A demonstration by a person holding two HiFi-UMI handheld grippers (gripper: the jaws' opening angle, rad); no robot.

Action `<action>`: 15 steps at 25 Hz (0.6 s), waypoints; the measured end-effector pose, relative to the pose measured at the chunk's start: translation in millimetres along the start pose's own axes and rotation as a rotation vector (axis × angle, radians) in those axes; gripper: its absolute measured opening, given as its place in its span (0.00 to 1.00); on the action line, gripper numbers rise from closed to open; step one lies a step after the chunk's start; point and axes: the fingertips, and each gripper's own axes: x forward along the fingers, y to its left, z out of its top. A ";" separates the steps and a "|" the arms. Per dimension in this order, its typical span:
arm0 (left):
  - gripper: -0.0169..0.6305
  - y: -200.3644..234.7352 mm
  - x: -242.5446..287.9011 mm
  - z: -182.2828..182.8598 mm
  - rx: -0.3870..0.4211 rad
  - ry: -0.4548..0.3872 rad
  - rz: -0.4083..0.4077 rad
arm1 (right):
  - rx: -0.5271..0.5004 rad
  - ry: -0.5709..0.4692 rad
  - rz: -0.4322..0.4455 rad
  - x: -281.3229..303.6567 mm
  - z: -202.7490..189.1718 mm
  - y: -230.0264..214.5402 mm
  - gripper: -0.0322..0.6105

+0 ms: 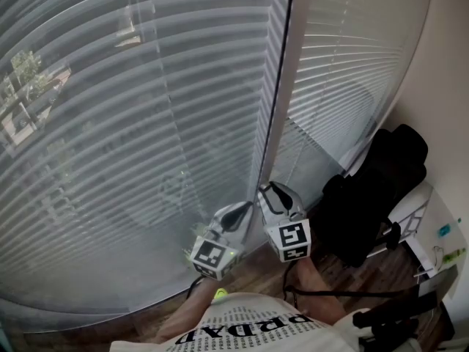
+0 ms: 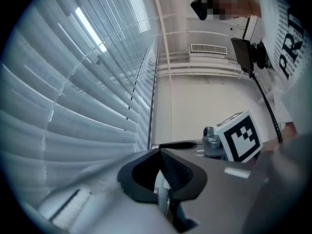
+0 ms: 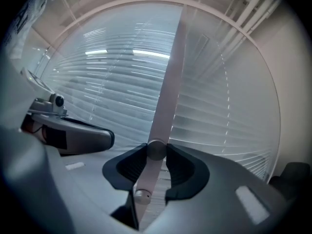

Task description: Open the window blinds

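Closed white slat blinds [image 1: 146, 123] cover the window, with a second panel [image 1: 344, 72] to the right of the pale frame post [image 1: 282, 94]. In the right gripper view a beige wand [image 3: 168, 96] hangs down in front of the blinds [image 3: 112, 82]. My right gripper [image 3: 156, 152] is shut on its round knob, and the wand's end shows just below. My left gripper [image 2: 163, 179] is shut on a thin white cord. In the head view both grippers, left [image 1: 248, 206] and right [image 1: 265, 191], sit side by side low at the post.
A black bag [image 1: 374, 189] stands at the right against the wall, with white furniture [image 1: 432, 226] beside it. Wooden floor [image 1: 256, 277] lies below the window. A black tripod-like piece [image 1: 388, 317] is at the lower right.
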 end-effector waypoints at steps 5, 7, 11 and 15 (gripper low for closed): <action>0.02 -1.2 0.0 -0.3 -0.002 -0.002 -0.001 | 0.121 -0.017 0.006 -1.4 -1.1 -1.3 0.26; 0.02 -2.0 -1.0 -0.1 -0.003 -0.003 -0.001 | 0.162 -0.019 0.008 -2.5 -1.0 -0.6 0.26; 0.02 -2.2 -0.6 -0.6 -0.002 -0.003 -0.002 | 0.269 -0.018 0.014 -2.6 -1.7 -1.7 0.26; 0.02 -2.3 0.1 -1.1 -0.005 0.000 -0.004 | 0.325 -0.018 0.015 -2.2 -1.9 -2.4 0.26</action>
